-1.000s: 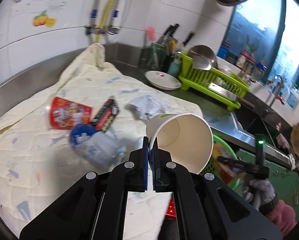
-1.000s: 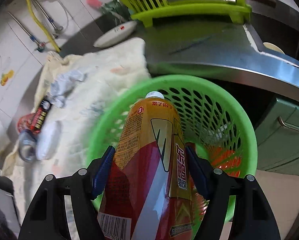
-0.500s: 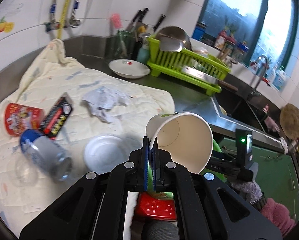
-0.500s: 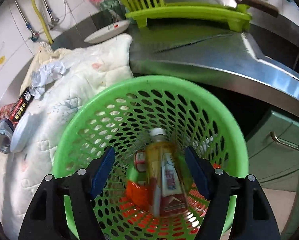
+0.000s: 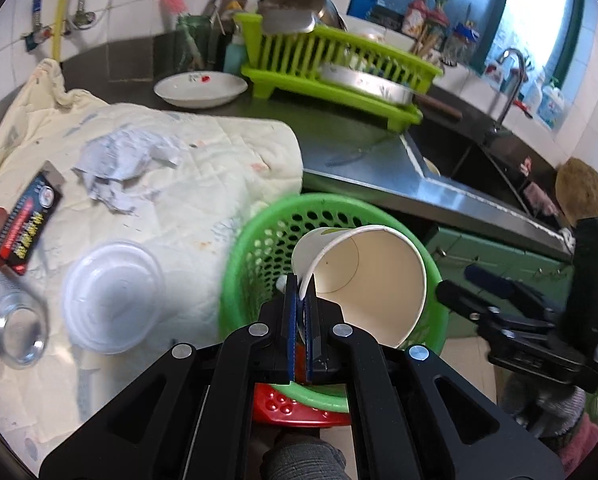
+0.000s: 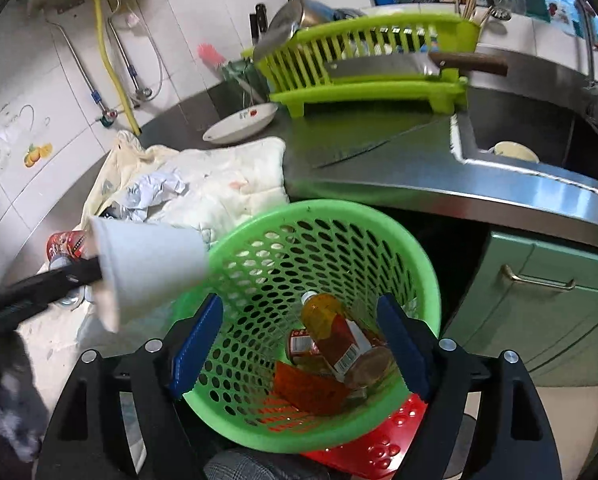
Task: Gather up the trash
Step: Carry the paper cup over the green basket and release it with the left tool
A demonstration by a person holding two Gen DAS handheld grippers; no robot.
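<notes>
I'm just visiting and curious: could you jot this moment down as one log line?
left gripper: shut on paper cup, over green basket | right gripper: open, empty | bottle: in basket

Left tool [image 5: 302, 308] clamped, right tool [image 6: 299, 336] agape

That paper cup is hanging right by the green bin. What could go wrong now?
The left tongs pinch only the paper cup's thin rim, so it could slip early. In the right view the cup hangs at the bin's edge, not its middle, and might land on the cloth. The open right tongs hover close, risking a bump.
</notes>
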